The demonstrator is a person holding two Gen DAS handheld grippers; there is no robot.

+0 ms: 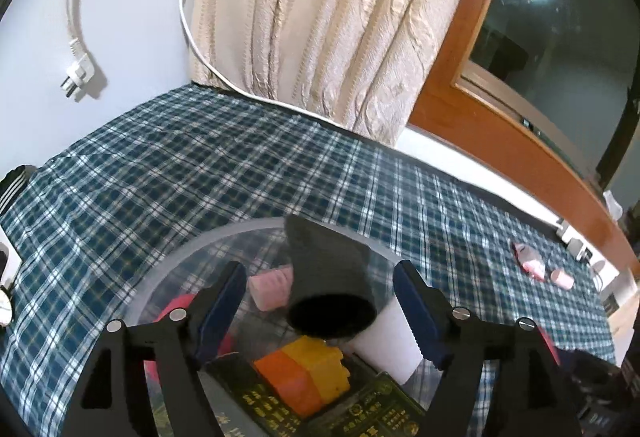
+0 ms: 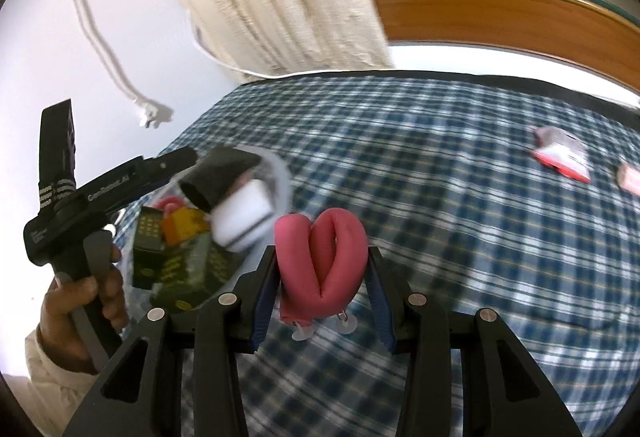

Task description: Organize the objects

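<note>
My right gripper [image 2: 322, 277] clamps the folded pink foam tube [image 2: 320, 265] above the plaid cloth [image 2: 460, 237]; my left gripper [image 1: 320, 301] hangs spread over the clear round tub [image 1: 224, 237]. I should release it low inside.

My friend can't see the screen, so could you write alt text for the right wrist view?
The right claw grips a folded pink foam tube above a blue plaid cloth. To the left, a hand holds the other tool over a clear tub of objects.

Matt checked cloth [image 1: 240, 165], clear plastic tub [image 1: 224, 237]
</note>
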